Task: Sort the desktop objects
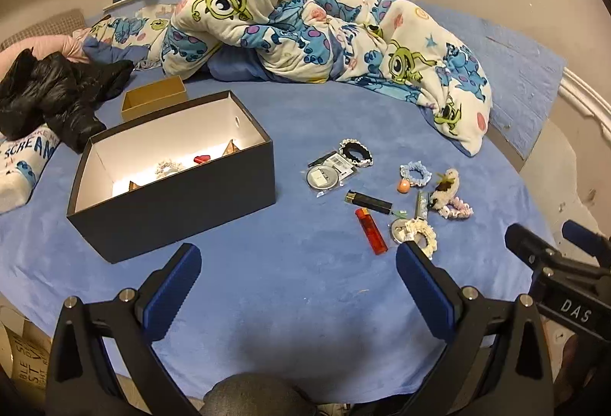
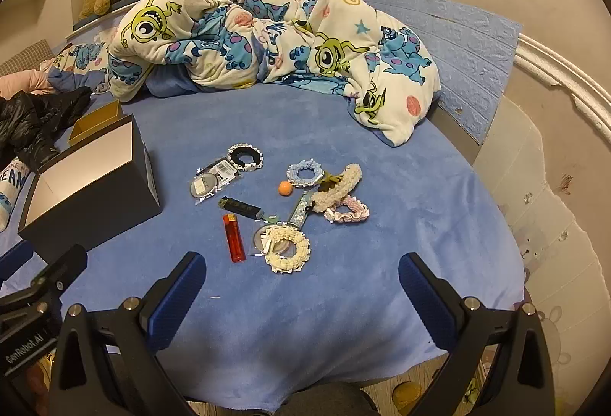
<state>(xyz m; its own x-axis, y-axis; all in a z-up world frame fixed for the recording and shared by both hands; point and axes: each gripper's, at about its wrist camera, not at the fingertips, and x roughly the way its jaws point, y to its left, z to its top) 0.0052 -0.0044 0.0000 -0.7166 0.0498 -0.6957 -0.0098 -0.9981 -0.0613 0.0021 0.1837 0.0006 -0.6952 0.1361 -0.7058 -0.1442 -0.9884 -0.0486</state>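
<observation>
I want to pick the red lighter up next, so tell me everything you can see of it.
The red lighter is a slim, see-through red plastic stick with an orange-yellow cap end. It lies flat on the blue bed cover, long axis running roughly toward the camera, cap end farthest away. The black lighter lies just beyond its cap, slantwise; whether they touch is unclear. A cream hair tie lies to its right, apart from it. Nothing rests on it, and neither tool touches it.

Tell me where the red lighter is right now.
The red lighter lies on the blue bedspread, right of the dark box, just below the black lighter and left of the cream scrunchie.
</observation>
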